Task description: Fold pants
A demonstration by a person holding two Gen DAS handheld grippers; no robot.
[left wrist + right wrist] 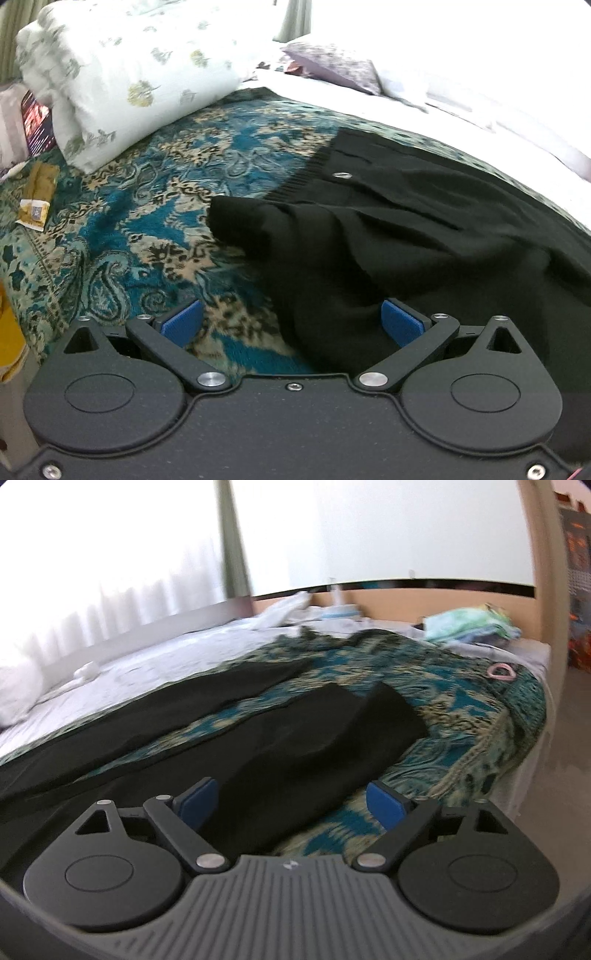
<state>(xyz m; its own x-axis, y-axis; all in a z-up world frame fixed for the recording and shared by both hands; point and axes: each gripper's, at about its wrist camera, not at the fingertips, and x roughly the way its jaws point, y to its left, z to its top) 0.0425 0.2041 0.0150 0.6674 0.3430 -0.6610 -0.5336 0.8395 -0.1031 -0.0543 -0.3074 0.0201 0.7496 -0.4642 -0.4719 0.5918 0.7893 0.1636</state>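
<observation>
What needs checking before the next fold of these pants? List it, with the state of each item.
1. Left gripper open, nothing pinched: ok.
2. Right gripper open, fingers clear of cloth: ok.
3. Black pants lying on the paisley bedspread, not hanging off: ok.
4. Pant legs laid together: not ok, bedspread shows between them in the right wrist view.
5. Waistband flat: not ok, a fold of cloth bunches up beside it.
6. Floral pillow clear of the pants: ok.
</observation>
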